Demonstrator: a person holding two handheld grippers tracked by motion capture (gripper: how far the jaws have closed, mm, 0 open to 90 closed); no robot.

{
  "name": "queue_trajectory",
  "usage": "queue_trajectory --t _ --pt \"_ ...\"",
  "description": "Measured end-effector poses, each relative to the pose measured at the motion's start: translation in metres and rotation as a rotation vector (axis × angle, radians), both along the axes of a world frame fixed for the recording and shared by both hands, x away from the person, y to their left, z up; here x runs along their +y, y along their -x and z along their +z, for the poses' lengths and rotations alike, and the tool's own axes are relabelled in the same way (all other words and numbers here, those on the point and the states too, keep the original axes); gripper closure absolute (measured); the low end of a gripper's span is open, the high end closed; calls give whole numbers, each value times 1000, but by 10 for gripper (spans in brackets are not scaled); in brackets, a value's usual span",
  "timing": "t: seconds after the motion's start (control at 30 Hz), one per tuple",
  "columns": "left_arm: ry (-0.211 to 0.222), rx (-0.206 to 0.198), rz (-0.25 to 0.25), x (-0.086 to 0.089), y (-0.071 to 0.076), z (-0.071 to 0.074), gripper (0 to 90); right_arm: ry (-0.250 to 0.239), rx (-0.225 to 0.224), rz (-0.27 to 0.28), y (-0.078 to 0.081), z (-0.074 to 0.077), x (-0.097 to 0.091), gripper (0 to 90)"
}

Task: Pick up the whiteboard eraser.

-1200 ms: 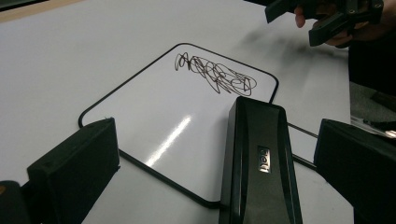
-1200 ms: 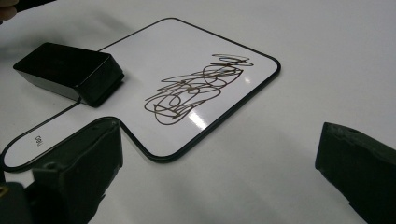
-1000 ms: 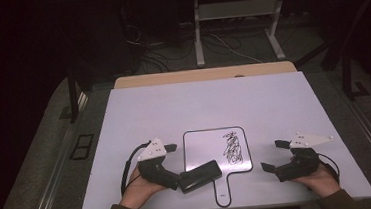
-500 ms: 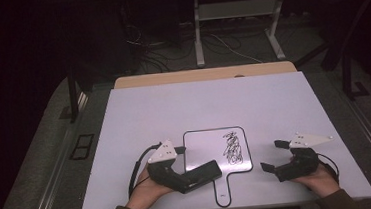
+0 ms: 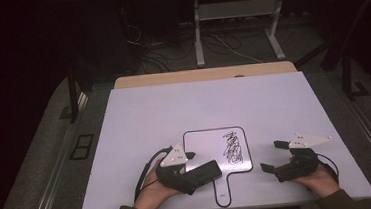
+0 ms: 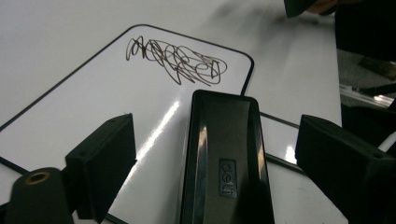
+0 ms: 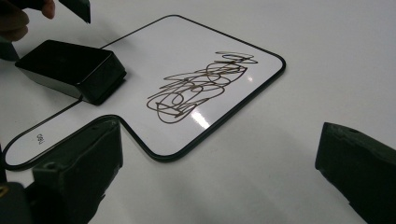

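Eraser (image 6: pixel 226 163): a black block lying flat on the small whiteboard (image 5: pixel 204 143), near that board's lower left corner and just above its handle.
Whiteboard: white with a thin black rim, flat on the white surface (image 5: pixel 273 102) between the two hands, a dark scribble (image 5: pixel 232 148) on its right half.
Left hand-held gripper (image 5: pixel 198 166): jaws have just been closing and stand partly open on either side of the eraser; in the left gripper view a gap shows on both sides, so the pads do not yet press on it.
Right hand-held gripper (image 5: pixel 270 158): wide open, holding nothing, resting on the surface right of the board.
Step in hand: judged to be closing on the eraser to wipe the scribble.
Doing it well: centre the jaws across the eraser's narrow width, squeeze both long sides evenly, keep its base flat on the board.
Long axis: runs along the left hand-held gripper's line of sight, the far end pointing towards the scribble; in the high view it lies slanted, up and to the right.
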State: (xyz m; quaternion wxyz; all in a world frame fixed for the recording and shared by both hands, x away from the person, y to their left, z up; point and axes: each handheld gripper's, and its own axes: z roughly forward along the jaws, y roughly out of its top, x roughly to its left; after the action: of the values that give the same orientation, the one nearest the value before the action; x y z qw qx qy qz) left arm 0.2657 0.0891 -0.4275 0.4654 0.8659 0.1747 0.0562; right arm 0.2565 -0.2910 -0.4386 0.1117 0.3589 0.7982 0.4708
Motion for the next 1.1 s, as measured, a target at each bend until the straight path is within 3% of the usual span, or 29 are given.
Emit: queue_trajectory --t 0.23,0.33,0.6,1.1 --pt "-39 7 -15 -4 2 -5 151 0 1 -2 0 0 0 0" --pt "-86 3 -32 -7 4 -9 168 0 1 -2 0 0 0 0" --pt "-141 -3 -44 -10 4 -13 224 -2 0 -1 0 0 -1 0" --pt "-180 7 -39 -11 2 -16 292 -2 2 -1 0 0 0 0"
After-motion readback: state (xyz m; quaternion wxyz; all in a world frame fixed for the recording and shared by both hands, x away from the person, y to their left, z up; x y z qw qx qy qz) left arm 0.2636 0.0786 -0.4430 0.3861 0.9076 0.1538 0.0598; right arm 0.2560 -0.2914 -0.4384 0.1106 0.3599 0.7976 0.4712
